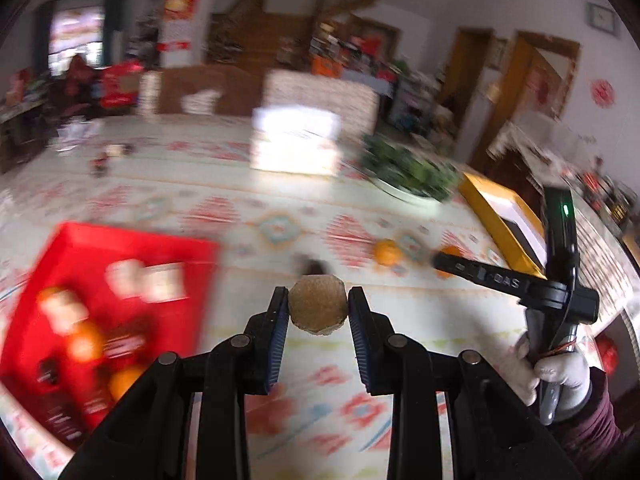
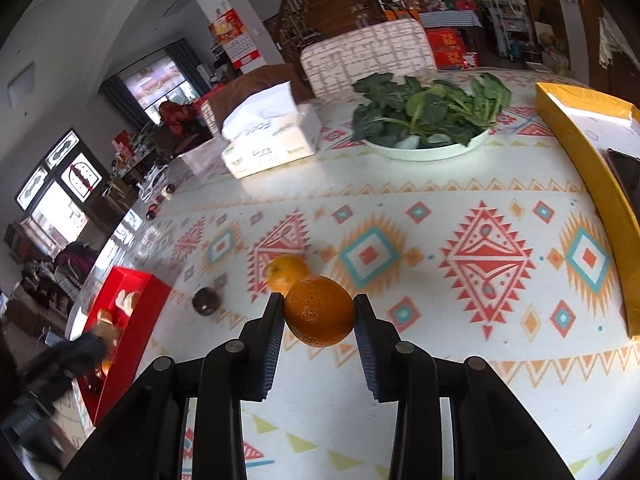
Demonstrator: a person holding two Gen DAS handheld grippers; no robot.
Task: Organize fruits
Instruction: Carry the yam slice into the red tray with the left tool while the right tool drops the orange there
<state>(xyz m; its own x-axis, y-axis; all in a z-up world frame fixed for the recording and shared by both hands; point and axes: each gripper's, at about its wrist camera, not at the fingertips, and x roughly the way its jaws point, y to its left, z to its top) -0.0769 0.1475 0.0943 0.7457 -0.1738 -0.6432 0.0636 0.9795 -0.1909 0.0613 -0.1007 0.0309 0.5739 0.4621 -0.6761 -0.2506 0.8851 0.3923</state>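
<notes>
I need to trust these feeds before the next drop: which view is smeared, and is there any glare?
Left wrist view: heavy motion blur over red box and tablecloth; the brown fruit between the fingers stays sharp; tissue pack is blown out. Right wrist view: mostly crisp, orange sharp, slight sheen beside the tissue pack.

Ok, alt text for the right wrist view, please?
The right gripper holds an orange above a patterned tablecloth. A second orange and a dark round fruit lie beyond it, a red box at left.
</notes>
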